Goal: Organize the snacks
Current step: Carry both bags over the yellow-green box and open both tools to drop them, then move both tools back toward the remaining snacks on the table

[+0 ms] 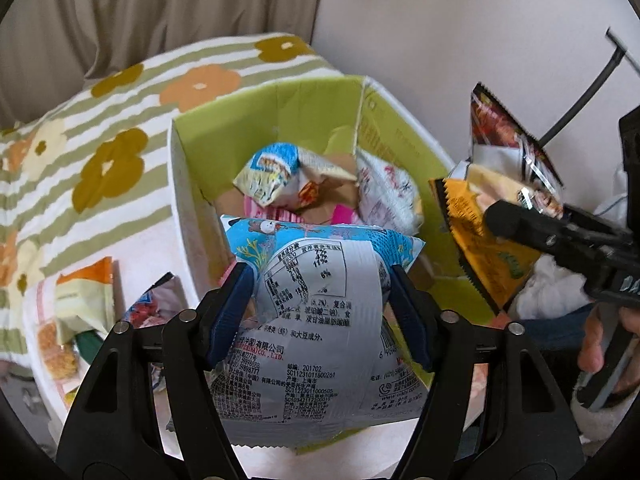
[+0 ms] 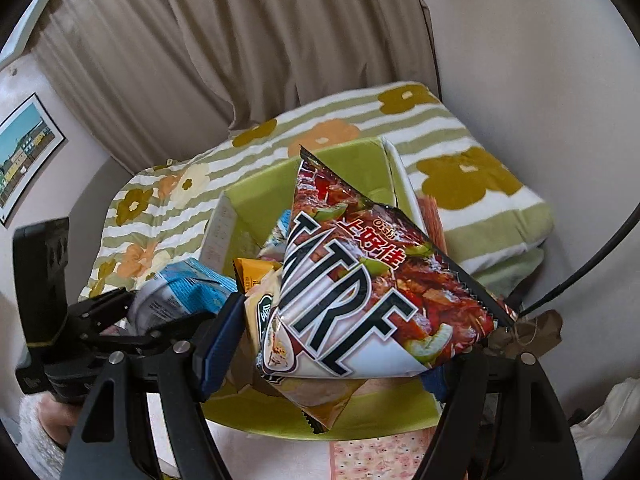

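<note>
Left hand-held gripper (image 1: 322,296) clamped on a blue-and-white snack bag (image 1: 320,344) above the green box (image 1: 276,108), right hand-held gripper (image 2: 320,336) clamped on red and orange snack bags (image 2: 360,292) over the same box

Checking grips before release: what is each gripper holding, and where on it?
Left gripper pinches the blue-and-white snack bag across its middle. Right gripper clamps the red Oishi bag with an orange-yellow packet, near their lower ends.
</note>
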The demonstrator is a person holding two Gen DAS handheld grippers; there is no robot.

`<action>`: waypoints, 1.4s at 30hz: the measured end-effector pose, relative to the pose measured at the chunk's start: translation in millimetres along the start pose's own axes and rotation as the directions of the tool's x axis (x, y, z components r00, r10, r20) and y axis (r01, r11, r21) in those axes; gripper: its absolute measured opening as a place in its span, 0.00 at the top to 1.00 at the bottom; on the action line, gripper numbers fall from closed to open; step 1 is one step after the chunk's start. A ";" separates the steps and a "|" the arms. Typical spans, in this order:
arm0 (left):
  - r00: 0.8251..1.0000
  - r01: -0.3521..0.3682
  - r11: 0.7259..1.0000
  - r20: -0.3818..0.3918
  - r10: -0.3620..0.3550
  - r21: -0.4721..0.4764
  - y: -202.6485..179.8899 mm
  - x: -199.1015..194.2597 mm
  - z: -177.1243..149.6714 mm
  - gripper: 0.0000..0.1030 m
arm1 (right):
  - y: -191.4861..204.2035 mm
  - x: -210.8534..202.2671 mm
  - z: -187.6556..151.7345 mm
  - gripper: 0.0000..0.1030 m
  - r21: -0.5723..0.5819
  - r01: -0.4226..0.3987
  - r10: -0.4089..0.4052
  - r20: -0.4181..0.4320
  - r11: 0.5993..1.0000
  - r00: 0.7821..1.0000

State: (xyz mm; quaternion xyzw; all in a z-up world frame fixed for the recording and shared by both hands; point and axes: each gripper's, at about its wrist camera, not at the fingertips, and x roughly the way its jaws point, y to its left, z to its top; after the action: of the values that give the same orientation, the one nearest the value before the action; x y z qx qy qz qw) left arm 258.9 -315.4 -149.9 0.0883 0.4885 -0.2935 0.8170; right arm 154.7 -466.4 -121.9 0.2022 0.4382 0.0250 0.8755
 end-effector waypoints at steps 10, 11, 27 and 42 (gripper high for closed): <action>0.995 -0.096 0.995 0.002 0.096 0.014 9.0 -9.6 -16.2 0.03 | 0.8 2.3 -8.5 0.30 -0.020 -0.018 0.018 0.007 1.000 1.000; 0.996 -0.092 0.996 0.005 0.092 -0.004 13.2 -16.0 -19.7 0.03 | 1.8 2.6 -8.4 0.30 -0.039 -0.015 0.016 0.011 0.999 1.000; 0.991 -0.117 0.983 0.046 0.125 -0.143 56.6 -56.4 -38.1 0.03 | 13.8 18.6 -18.1 0.08 -0.239 0.040 -0.027 0.055 0.970 0.998; 0.975 -0.180 0.936 0.073 0.211 -0.303 80.0 -102.0 -100.9 0.03 | 28.9 -14.5 -29.3 0.01 -0.302 -0.003 0.028 0.078 0.953 0.997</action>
State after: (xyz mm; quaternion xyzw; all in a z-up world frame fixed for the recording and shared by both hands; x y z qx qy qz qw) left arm 193.0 -166.8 -125.8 -0.0016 0.4723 -0.1391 0.8704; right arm 126.9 -433.4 -115.7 0.0708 0.3915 0.0903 0.9130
